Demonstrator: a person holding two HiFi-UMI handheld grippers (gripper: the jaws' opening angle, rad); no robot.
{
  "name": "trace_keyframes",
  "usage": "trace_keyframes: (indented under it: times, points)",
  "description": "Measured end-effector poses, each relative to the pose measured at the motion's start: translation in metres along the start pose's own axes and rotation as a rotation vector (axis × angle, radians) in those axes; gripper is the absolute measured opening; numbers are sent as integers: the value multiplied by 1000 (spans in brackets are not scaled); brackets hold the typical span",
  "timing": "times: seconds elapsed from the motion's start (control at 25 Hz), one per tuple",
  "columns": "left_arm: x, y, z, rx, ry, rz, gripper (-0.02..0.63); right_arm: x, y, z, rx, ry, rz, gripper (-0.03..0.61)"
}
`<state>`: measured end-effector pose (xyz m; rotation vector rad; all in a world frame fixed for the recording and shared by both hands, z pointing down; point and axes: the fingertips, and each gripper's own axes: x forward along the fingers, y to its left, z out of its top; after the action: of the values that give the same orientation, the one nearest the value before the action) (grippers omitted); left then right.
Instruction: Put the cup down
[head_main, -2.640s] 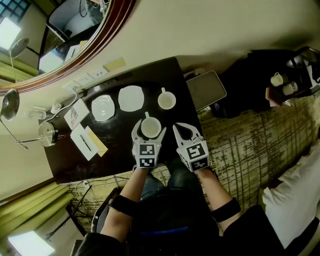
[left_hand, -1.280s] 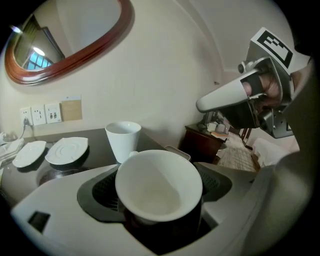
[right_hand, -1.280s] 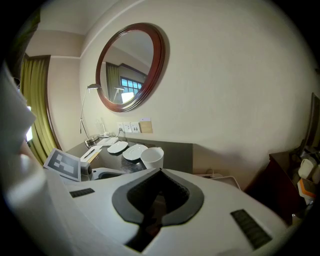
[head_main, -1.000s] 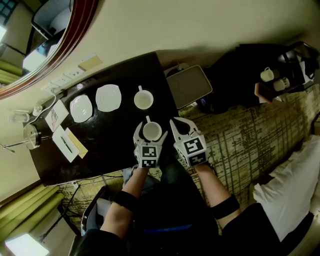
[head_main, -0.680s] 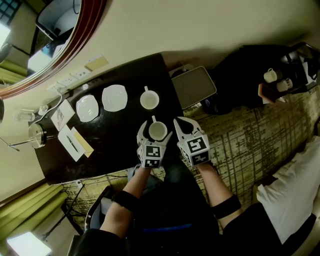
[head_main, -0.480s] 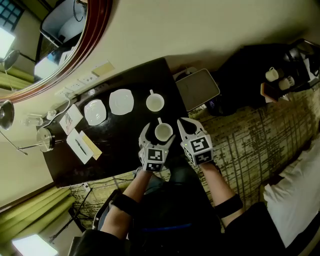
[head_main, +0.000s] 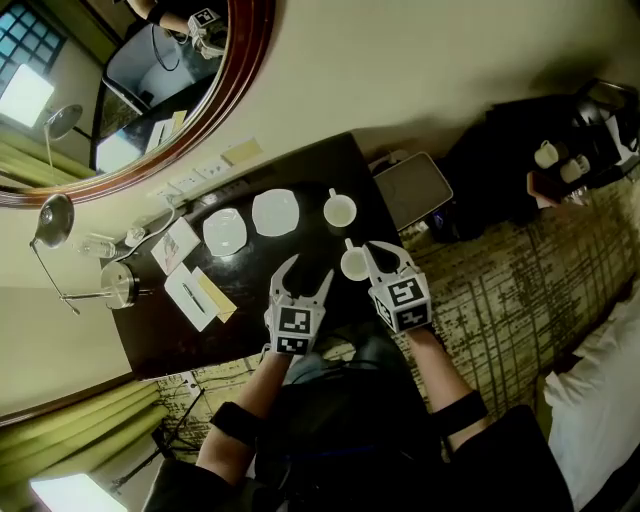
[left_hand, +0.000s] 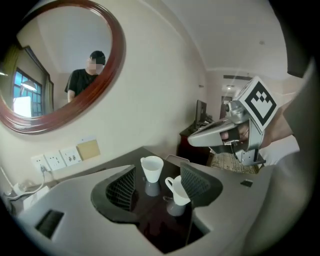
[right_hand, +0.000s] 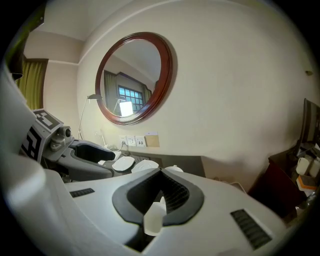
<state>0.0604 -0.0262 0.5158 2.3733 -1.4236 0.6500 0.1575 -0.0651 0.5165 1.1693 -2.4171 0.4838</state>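
The cup (head_main: 353, 264) stands upright on the dark table (head_main: 250, 320), close to the table's 3 o'clock edge in the head view, with its handle turned toward about 12 o'clock. It sits on its own base with nothing gripping it, so the putting-down looks done. The left tongs (head_main: 306, 272) hang at the cup's 8 o'clock, apart from it. Their jaws are partly spread and have just been closing, with nothing between the pads. In the left gripper view the cup shows beyond the gap, half behind the right-hand pad. Holding them off to that side probably keeps the pads from catching the rim or the handle. The right tongs (head_main: 373, 247) are pressed together. A small pale sliver shows where the jaws meet, and I cannot tell what it is. Their tip lies just beside the cup at its 3 o'clock, and the pictures do not settle whether it touches. They seem to have no part in this step, so closed and out of the way is a sensible way to carry them, though that closeness is the one thing that could still nudge the cup. A second cup (head_main: 340, 211) stands at 12 o'clock of the first, well apart. Two saucers (head_main: 275, 212) (head_main: 225, 231) run on from it toward 9 o'clock, so the bare spot chosen left the jaws room to open.
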Motion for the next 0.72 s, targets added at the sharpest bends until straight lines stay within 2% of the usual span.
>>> trace_keyframes:
  times: [0.12,0.28,0.4,0.52,0.72]
  points:
    - [-27,28,-2,-19,7,46,195,3,27,9,6,3,12,6]
    - [-64,65,-3,-49,-3,112,131,12,60,17,-8,0,36,6]
    - [-90,94,-10,-81,-19,160,56,21,87,20,-24,1,63,6]
    - [-112,119,-21,-91,-22,184,2,30,112,23,-36,4,89,6]
    - [-143,158,-39,-121,-20,227,0,48,148,24,-69,14,124,6]
